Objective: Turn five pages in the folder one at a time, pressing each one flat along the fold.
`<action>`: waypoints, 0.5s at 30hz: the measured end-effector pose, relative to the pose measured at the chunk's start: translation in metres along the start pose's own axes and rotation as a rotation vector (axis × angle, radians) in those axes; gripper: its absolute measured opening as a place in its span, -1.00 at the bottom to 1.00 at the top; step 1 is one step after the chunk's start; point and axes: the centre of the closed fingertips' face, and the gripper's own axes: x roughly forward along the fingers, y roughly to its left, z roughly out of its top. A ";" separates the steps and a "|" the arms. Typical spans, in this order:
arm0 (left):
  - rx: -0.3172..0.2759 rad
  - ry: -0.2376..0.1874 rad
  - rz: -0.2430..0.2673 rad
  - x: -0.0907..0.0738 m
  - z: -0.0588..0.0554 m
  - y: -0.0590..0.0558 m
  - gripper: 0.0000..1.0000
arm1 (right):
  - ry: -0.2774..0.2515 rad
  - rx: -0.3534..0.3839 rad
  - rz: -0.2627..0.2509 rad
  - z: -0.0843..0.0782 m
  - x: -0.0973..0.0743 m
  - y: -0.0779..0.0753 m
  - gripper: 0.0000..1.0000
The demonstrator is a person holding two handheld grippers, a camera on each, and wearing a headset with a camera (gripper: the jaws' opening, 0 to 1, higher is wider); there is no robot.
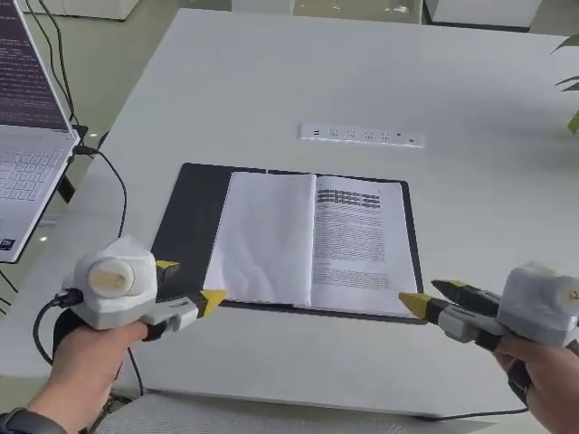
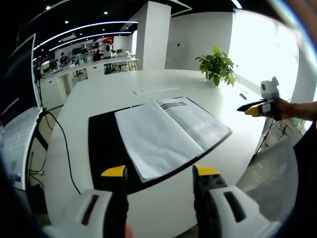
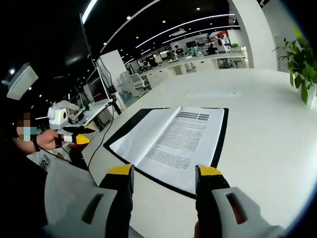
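The left gripper (image 1: 191,284), jaws apart and empty, hovers level in the left hand (image 1: 86,362) over the table's (image 1: 271,81) front edge, pointing right. The right gripper (image 1: 434,296), likewise spread and empty, points left toward it. Between them the folder (image 1: 190,226) lies open and flat near that front edge.

The folder (image 1: 185,231) has a matt black cover holding thin, smooth white paper pages (image 1: 267,240). Around the folder, the bench (image 1: 271,72) is smooth white with a faint sheen. The left claw (image 1: 190,283) and right claw (image 1: 432,296) look like matt white plastic with yellow tips.
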 end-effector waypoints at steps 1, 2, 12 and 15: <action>0.000 -0.003 0.004 -0.003 0.001 0.000 0.06 | -0.003 -0.008 -0.008 0.001 -0.003 0.000 0.00; 0.000 -0.011 0.007 -0.006 0.003 0.000 0.08 | -0.008 -0.015 -0.015 0.002 -0.007 -0.001 0.02; -0.019 -0.074 0.026 -0.033 0.022 -0.008 0.26 | -0.041 -0.002 -0.040 0.003 -0.024 0.005 0.15; -0.044 -0.095 0.022 -0.037 0.024 -0.009 0.30 | -0.038 -0.002 -0.034 0.000 -0.025 0.009 0.18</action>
